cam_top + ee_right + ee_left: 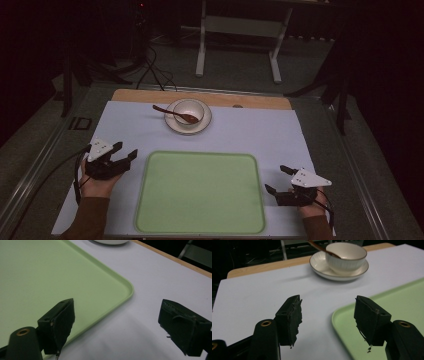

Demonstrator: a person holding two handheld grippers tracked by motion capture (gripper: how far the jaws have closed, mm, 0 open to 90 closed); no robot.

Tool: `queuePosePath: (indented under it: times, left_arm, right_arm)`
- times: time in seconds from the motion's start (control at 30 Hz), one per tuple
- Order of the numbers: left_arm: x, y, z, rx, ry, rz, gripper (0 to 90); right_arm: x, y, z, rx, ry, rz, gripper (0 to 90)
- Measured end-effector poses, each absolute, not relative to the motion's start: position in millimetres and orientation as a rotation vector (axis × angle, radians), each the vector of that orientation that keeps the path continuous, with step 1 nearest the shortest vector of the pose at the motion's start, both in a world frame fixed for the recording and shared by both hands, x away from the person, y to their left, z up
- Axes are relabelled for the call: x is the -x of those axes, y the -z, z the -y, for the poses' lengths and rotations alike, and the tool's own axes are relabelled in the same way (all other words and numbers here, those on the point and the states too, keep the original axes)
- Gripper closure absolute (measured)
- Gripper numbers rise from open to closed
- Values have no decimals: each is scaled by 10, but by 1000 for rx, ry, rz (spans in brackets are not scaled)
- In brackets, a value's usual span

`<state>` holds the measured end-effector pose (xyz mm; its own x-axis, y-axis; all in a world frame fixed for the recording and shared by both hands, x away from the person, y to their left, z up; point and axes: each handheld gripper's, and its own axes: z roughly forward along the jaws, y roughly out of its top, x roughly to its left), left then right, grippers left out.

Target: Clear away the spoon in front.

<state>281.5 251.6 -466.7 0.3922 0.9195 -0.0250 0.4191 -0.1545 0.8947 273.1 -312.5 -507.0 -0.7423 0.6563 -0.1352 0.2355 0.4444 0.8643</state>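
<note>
Spoon (175,114) in bowl (189,112), upper centre, handle pointing upper left. Left gripper (125,151), right gripper (279,179) agape, flanking green tray (200,192).

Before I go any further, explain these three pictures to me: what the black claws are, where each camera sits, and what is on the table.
There is no robot arm here. A person holds a hand-operated two-jaw gripper in each hand: the left gripper and the right gripper. Both are open and hold nothing.

The high view looks down from above the person's side of the table. The other two come from cameras riding on the grippers, looking along their own black jaws.

On the white mat lies an empty green tray between the hands. Farther back a white bowl stands on a saucer, with a brown spoon resting in the bowl, its handle sticking out over the rim.
</note>
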Motion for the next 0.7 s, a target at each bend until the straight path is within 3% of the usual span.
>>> queuePosePath:
  times: [0.7]
  left_arm:
    - [-3323,4265,-2240,-1720,-692,-1090,377]
  right_arm:
    - [-2734,5076,3118,-739,-1238,-2246,137]
